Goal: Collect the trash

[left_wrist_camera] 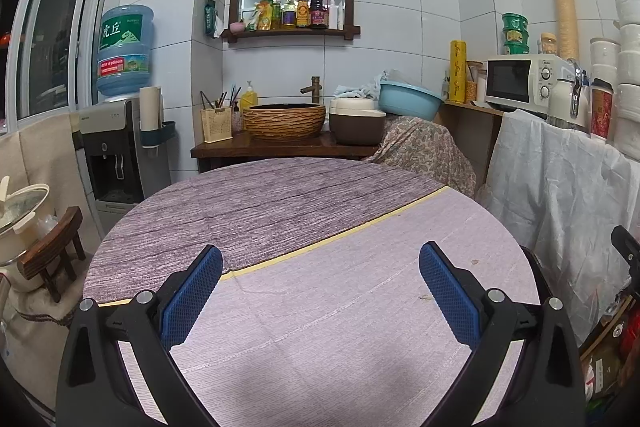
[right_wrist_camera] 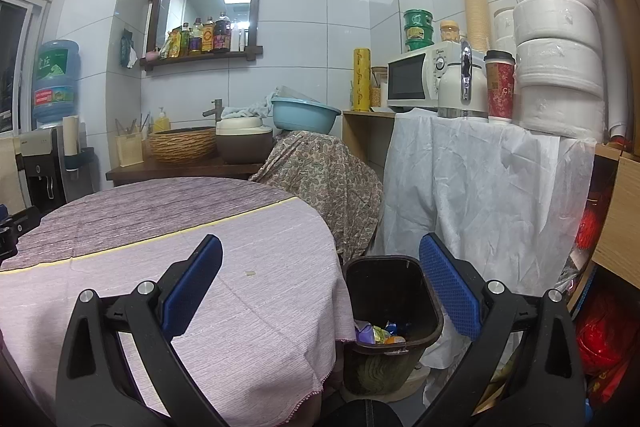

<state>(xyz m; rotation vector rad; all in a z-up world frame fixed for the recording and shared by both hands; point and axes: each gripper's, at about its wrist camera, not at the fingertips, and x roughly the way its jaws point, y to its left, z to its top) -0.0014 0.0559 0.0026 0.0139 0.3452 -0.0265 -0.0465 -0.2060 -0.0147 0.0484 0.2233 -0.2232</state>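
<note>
One round counter [left_wrist_camera: 320, 327] fills the lower middle of the left wrist view, covered by a pale purple cloth with a darker wood-grain half and one yellow strip between them. In the right wrist view the same counter sits at the lower left, its cloth hanging over the edge.

One dark trash bin [right_wrist_camera: 430, 311] stands on the floor just beside the counter's right edge, at the lower centre of the right wrist view. Inside it, at the bottom, lies the trash [right_wrist_camera: 378, 334]: a small heap of coloured wrappers, purple, yellow and orange; how many pieces cannot be made out, and the near rim cuts off part of the heap.

Two claws show. The left claw [left_wrist_camera: 320, 291] hangs over the counter with both blue pads spread wide, nothing between them. The right claw [right_wrist_camera: 320, 291] is likewise spread, holding nothing, one pad over the cloth and the other over the bin's right wall.

One small pale crumb [right_wrist_camera: 250, 272] rests on the cloth between the right claw's pads, too small to identify. A few faint specks [left_wrist_camera: 474, 261] mark the cloth in the left wrist view.
</note>
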